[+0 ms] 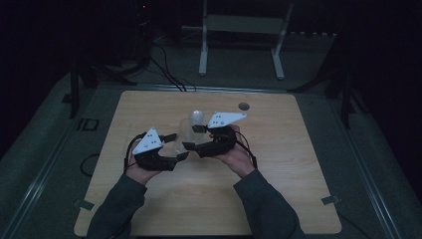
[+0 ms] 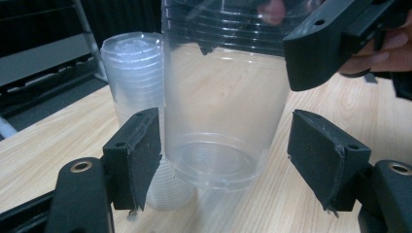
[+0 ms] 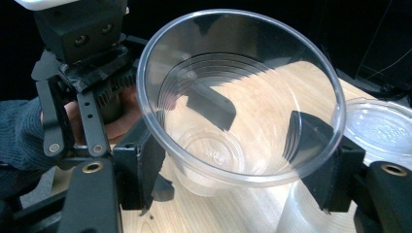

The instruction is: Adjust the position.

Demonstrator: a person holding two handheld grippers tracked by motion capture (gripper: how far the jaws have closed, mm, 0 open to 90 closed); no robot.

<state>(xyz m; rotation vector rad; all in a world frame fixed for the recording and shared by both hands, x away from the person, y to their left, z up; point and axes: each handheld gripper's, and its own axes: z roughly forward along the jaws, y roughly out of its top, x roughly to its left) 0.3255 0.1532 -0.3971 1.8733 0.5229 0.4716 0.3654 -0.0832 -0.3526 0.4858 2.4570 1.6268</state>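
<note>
My right fingers [image 3: 233, 160] pinch a clear cup [image 3: 233, 121] just under its rim, one pad on each side of the wall, and hold it clear of the desk [image 3: 228, 213]. I judge the grip sits high so the lower body stays free for the other hand. My left fingers [image 2: 223, 160] stand spread around that lower part, one pad on each side, neither touching the wall that I can see. So the cup [image 2: 218, 111] hangs between both grippers, carried by the right one alone, near the middle of the desk [image 1: 278, 164] in the high view.

Just beyond it stands a stack of cups [image 2: 138, 73], upright on the desk, its top level with the held cup's ribbed band. My reading is that the held cup came off that stack, or is to go onto it; which one I cannot tell.

The cup is thin, glossy, see-through plastic, tapering from a wide round rim to a small flat base with a moulded ring, and several fine ribs run round its upper wall. The stack looks milky where many walls overlap. The pads are matt black, wedge-shaped and soft-faced, with slightly frayed edges. The desk is pale wood grain, smooth and bare around the work.
</note>
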